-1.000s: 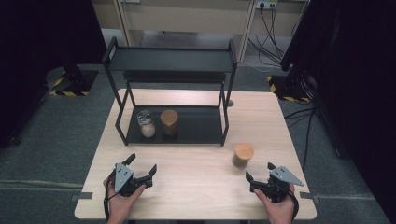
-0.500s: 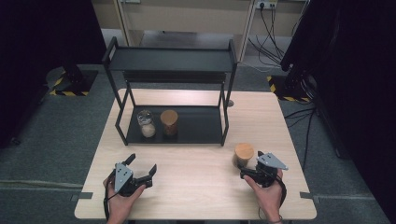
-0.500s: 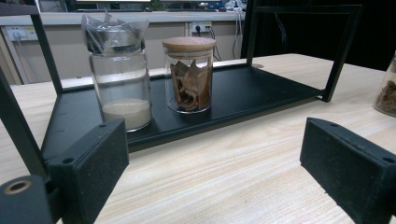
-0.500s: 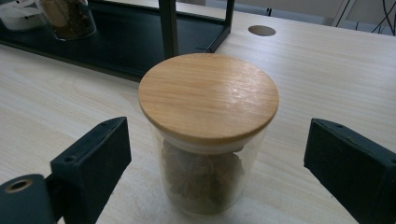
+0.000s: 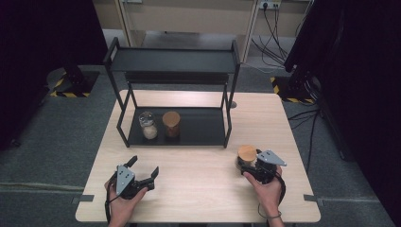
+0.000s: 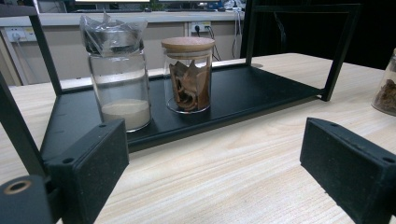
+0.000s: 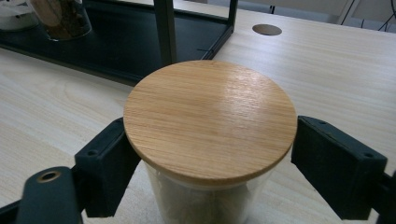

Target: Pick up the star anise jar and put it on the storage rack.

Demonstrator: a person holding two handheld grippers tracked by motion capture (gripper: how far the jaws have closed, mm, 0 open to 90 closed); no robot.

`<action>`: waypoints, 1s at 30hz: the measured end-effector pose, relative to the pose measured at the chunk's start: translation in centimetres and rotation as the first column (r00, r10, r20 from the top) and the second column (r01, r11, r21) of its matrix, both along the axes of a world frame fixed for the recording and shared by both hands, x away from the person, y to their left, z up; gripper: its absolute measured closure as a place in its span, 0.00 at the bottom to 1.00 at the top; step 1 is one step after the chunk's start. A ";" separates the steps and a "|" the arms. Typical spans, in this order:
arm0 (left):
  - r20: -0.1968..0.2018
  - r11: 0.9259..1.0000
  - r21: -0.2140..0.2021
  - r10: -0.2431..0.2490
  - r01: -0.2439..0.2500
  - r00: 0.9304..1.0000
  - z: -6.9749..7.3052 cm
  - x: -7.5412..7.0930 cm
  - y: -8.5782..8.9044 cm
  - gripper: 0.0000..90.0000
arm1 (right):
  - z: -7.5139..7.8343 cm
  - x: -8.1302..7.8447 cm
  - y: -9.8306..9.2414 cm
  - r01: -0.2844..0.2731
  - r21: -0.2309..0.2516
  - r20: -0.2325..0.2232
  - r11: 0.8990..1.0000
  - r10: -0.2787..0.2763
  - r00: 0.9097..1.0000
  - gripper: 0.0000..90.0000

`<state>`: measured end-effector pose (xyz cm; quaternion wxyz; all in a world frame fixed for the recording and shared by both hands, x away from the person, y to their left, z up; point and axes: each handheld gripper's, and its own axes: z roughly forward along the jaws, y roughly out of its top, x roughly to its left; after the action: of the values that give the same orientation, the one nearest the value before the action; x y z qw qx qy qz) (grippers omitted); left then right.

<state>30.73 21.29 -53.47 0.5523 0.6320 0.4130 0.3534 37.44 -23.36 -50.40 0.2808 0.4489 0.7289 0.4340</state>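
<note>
A glass jar with a round wooden lid [image 7: 210, 119] stands on the wooden table [image 5: 198, 189] at the front right, also seen as the jar [image 5: 247, 153] in the high view. My right gripper [image 7: 210, 172] straddles it just under the lid. Its jaws have just been closing; the left pad [image 7: 105, 163] is at the glass, while the right pad [image 7: 336, 163] stands slightly off it. My left gripper [image 5: 143, 166] rests open at the front left with nothing between its pads [image 6: 88, 163].
A black two-level rack [image 5: 172, 59] stands at the back of the table. Its lower shelf [image 6: 261, 88] holds a jar of white powder [image 6: 120, 79] and a wooden-lidded jar of brown pieces [image 6: 188, 74]. A round cable hole [image 7: 266, 29] lies beyond the rack's leg.
The right hand has moved left and forward to the lone jar, and its jaws have narrowed around it. The left hand and the jars on the rack have stayed put.
</note>
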 end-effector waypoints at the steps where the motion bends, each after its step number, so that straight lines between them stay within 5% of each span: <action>1: 0.000 1.000 0.001 0.000 0.000 1.000 0.0 0.0 0.0 0.08 | 0.0 0.0 0.1 -0.006 0.002 -0.001 1.000 0.006 1.000 0.22; 17: 0.001 1.000 0.003 -0.001 0.001 1.000 0.0 0.0 0.0 0.08 | -0.4 0.2 0.2 -0.035 0.012 0.007 0.999 0.035 0.999 0.29; 30: 0.003 1.000 0.007 0.000 0.000 1.000 0.0 0.0 -0.1 0.08 | 0.8 -1.9 1.1 -0.086 0.026 0.066 0.996 0.084 0.994 0.29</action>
<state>30.70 21.23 -53.46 0.5508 0.6335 0.4109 0.3557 35.50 -22.28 -49.62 0.2789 0.4073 0.7314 0.4704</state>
